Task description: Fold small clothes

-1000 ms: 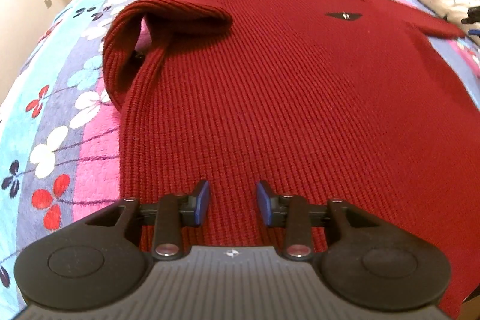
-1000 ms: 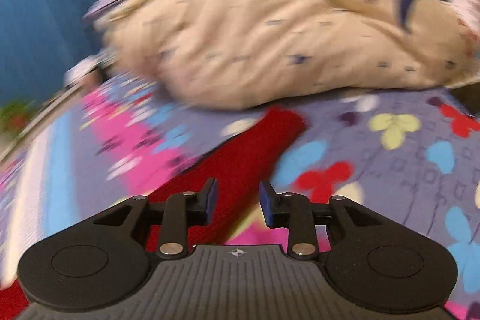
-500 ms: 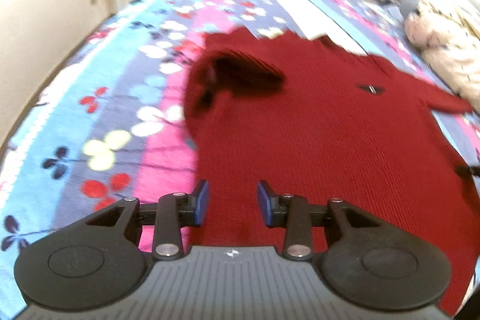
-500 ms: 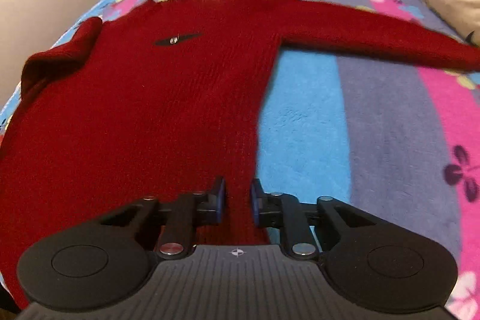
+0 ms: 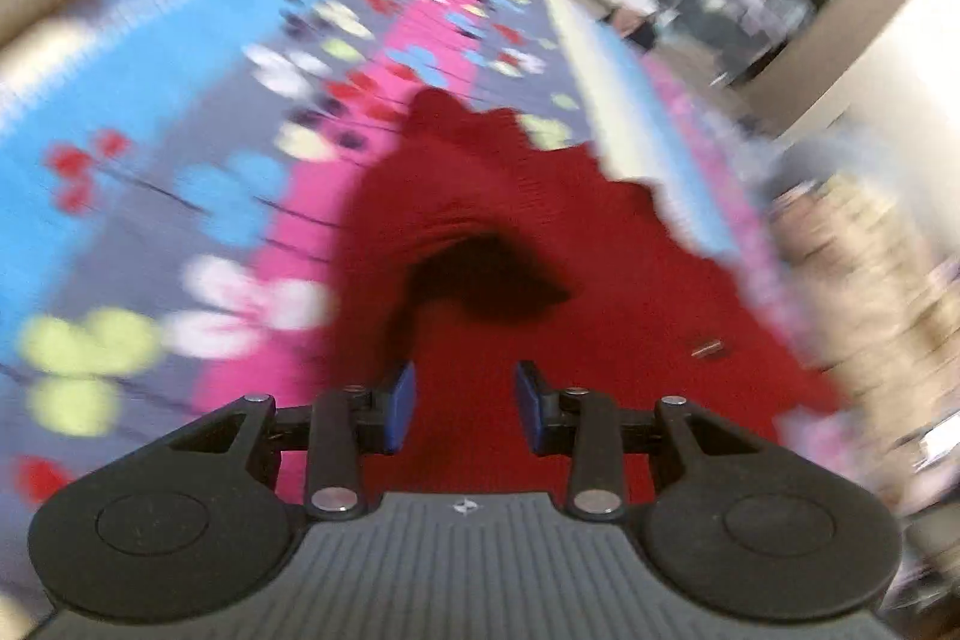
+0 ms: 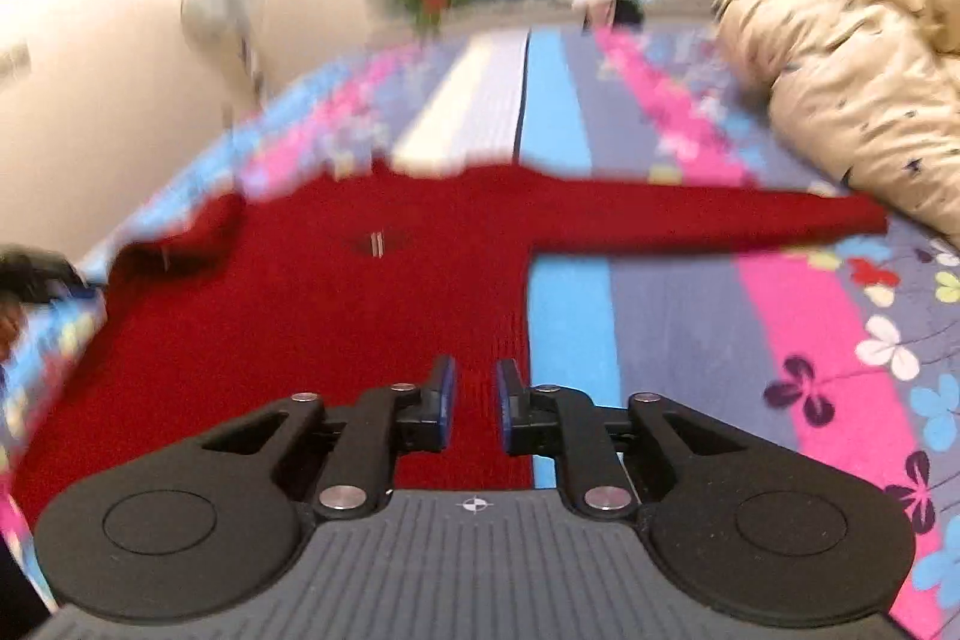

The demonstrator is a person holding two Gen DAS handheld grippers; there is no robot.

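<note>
Left gripper (image 5: pixel 462 409) opening, empty. Right gripper (image 6: pixel 476 406) opening, narrow gap, empty. Sweater (image 6: pixel 336 316) half folded; outstretched sleeve (image 6: pixel 708 217) may drag, bunch up.

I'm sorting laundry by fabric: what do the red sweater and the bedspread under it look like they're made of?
Red sweater: seems a matte ribbed knit, wool or acrylic; faint vertical ribs show near the hem, though the picture is blurred. Bedspread: looks like soft plush fleece with a printed floral-stripe pattern; the fibre cannot be told.

No readable text, label or number is showing anywhere; the sweater's (image 6: pixel 312 316) small chest emblem (image 6: pixel 377 244) is blurring beyond reading.
</note>
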